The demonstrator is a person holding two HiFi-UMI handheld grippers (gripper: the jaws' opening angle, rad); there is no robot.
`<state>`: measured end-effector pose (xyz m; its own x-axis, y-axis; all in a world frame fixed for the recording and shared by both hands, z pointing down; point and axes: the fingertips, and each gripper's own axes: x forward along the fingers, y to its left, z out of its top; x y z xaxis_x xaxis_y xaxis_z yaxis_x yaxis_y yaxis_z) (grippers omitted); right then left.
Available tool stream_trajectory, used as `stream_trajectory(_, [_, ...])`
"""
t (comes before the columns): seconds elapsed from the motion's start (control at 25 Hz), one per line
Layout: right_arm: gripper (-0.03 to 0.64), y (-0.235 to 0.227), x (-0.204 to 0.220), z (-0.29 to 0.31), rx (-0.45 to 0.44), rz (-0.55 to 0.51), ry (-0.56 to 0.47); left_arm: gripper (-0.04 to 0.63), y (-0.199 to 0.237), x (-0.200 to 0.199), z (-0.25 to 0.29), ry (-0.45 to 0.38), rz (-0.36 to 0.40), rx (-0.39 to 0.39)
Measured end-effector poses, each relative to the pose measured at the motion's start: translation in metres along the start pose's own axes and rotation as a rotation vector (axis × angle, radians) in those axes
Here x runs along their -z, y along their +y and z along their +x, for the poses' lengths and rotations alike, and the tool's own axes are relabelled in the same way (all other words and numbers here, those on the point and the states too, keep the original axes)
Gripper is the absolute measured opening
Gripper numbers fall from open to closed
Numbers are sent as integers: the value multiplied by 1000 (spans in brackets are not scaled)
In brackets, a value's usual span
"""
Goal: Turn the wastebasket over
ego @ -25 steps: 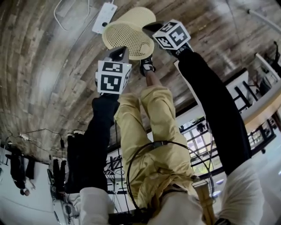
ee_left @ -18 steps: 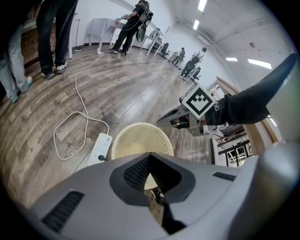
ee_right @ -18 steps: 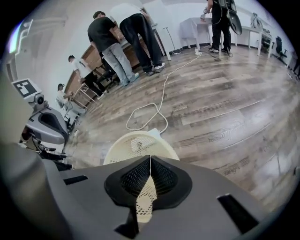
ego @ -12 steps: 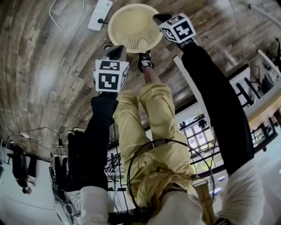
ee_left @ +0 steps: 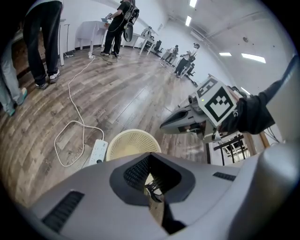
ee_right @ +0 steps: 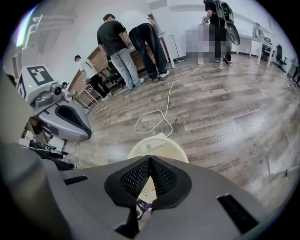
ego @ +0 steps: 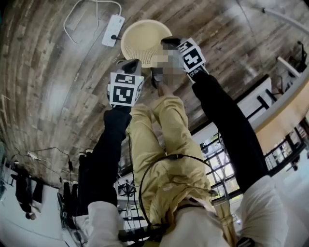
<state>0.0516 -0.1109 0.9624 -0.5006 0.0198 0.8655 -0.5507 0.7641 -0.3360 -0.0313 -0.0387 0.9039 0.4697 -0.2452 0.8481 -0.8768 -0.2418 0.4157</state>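
1. nearest the head camera, the person's yellow trousers (ego: 164, 159) run down to a dark shoe (ee_left: 153, 190) on the wooden floor (ego: 58, 87), with black sleeves (ego: 104, 154) on either side.
2. at the end of the left sleeve, the left gripper (ego: 130, 62) has its jaws closed tip to tip with nothing between them. it points at the floor just short of the near-left rim of the wastebasket (ego: 142, 41).
3. the right gripper (ego: 169, 41) is likewise closed and empty. its tip sits over the wastebasket's near-right edge in the head view, but the left gripper view shows a strip of floor between the two, so they are apart.
4. just beyond the shoe, the cream mesh wastebasket stands upright on the floor, mouth up and inside showing. it lies ahead of and below both pairs of jaws, between the two tips.
5. just left of it lies a white power strip (ego: 113, 30), with a white cable (ego: 91, 6) looping away from it.
6. far across the room, people (ee_right: 131, 42) stand in both gripper views.
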Motion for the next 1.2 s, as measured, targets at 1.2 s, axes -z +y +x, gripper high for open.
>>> stream_trajectory(1.2, [23,237,-199,-518,139,-140,-629,2,-227,-195,-438,-494,261,18])
